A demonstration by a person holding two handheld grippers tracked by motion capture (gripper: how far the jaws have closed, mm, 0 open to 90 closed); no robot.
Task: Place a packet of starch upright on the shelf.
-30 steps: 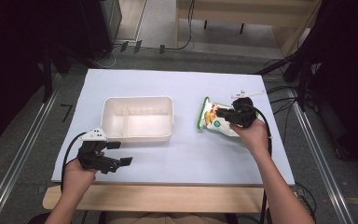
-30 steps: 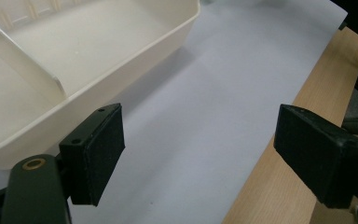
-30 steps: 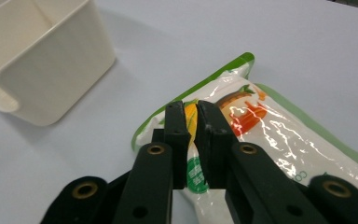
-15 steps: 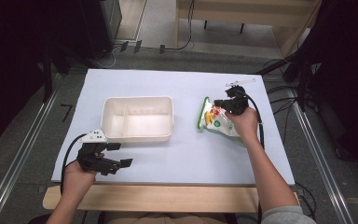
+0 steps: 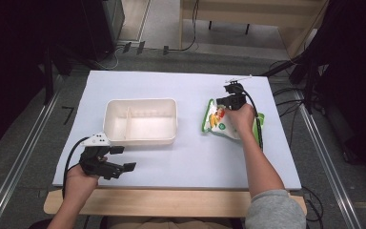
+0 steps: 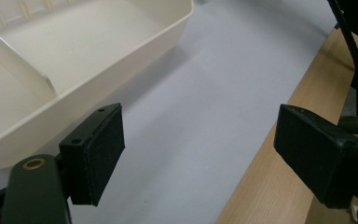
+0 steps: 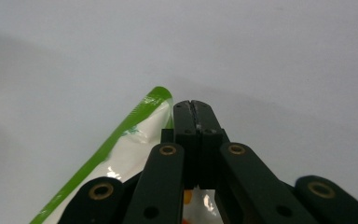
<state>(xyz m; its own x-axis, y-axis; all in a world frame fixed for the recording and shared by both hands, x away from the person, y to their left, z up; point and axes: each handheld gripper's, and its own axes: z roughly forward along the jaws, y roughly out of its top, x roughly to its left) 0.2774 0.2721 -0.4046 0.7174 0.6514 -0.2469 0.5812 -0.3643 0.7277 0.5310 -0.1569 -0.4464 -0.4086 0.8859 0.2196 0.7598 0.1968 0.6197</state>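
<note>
Progress is slight: my right gripper (image 5: 229,99) has its jaws pressed together at the snack bag (image 5: 217,120) (far right on the desk (image 5: 190,157)), apparently pinching nothing; the bin (image 5: 140,119) stands empty, my left gripper (image 5: 116,160) spread.

White divided container (image 5: 141,121) sits left of centre on the pale lavender table mat (image 5: 186,162), long side across, with a thin partition wall inside near its left end. Mat lies on a light wooden table (image 5: 171,202), wood edge showing just below the container's near side. Grey floor (image 5: 24,143) left of the container, metal rail (image 5: 14,157) running along it. Beyond the container, a wooden bench (image 5: 248,16) and black cables (image 5: 186,45) on the floor.
</note>
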